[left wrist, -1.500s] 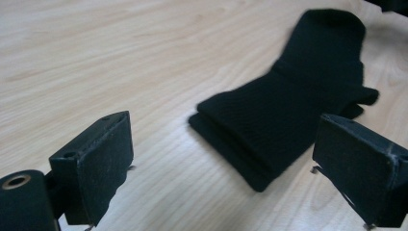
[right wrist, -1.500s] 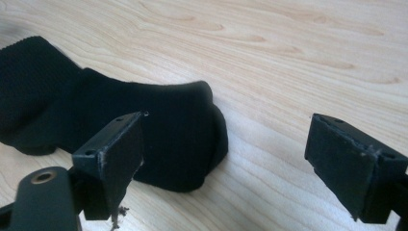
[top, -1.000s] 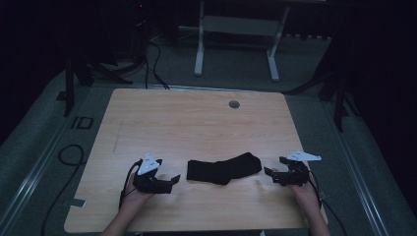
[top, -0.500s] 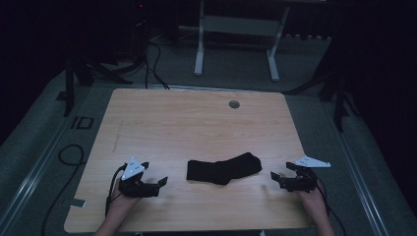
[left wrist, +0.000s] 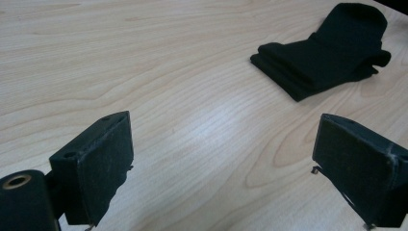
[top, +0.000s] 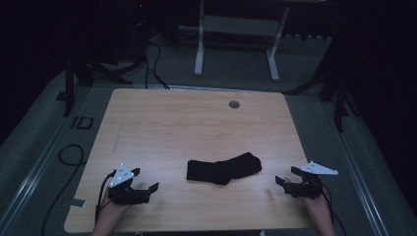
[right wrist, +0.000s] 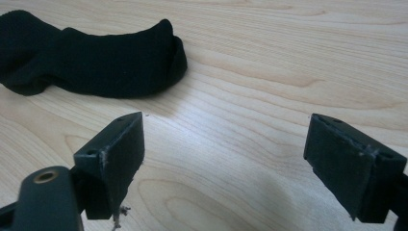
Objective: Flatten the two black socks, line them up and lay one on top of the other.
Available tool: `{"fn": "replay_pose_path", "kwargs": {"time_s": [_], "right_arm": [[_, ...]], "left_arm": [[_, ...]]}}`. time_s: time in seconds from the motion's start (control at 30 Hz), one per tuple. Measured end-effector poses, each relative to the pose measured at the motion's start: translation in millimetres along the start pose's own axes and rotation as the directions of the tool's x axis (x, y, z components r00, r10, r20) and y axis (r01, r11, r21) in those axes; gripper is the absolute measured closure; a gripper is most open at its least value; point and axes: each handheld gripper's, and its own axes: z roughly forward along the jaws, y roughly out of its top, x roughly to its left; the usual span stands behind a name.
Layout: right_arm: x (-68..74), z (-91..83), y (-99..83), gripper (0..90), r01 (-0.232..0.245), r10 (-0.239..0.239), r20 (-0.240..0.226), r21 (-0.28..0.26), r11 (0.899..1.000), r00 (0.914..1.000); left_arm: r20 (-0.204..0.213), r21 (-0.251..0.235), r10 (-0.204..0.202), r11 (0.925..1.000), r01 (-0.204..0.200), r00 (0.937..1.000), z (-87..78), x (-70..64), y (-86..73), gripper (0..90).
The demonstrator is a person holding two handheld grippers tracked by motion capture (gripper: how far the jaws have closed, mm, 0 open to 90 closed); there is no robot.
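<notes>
- We have drawn both grippers back toward the near edge of the table (top: 147, 123); a second ago they flanked the folded black sock (top: 223, 168) closely.
- The left gripper (top: 145, 188) and right gripper (top: 284, 179) gape wide, empty.
- The sock lies centre-front (folding looks finished, we judge).
</notes>
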Motion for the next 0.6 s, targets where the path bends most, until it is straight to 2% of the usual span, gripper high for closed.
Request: {"fn": "replay_pose_path", "kwargs": {"time_s": [0.1, 0.23, 0.5, 0.6], "right_arm": [[-0.5, -1.0, -1.6, 13.9, 0.001, -0.001, 0.014, -0.011, 1.0, 0.9999], [-1.7, -1.3, -3.2, 13.9, 0.009, -0.007, 0.065, -0.028, 1.0, 0.9979], [-3.6, -0.2, -4.7, 13.9, 0.013, -0.01, 0.101, -0.029, 0.999, 0.9948], [-5.2, -0.4, -5.0, 13.9, 0.01, -0.006, 0.113, -0.032, 0.999, 0.9936]], "left_arm": [[-0.012, -0.012, -0.002, 0.9999, 0.002, 0.9999, -6.2, 1.8, -2.6, 7.6], [-0.02, -0.034, -0.022, 0.9992, 0.022, 0.9996, -14.3, 7.9, -7.7, 7.6], [-0.032, -0.059, -0.027, 0.998, 0.025, 0.9991, -21.3, 13.7, -14.7, 7.6], [-0.047, -0.076, -0.048, 0.9961, 0.045, 0.9977, -23.9, 15.8, -16.5, 7.6]]}}
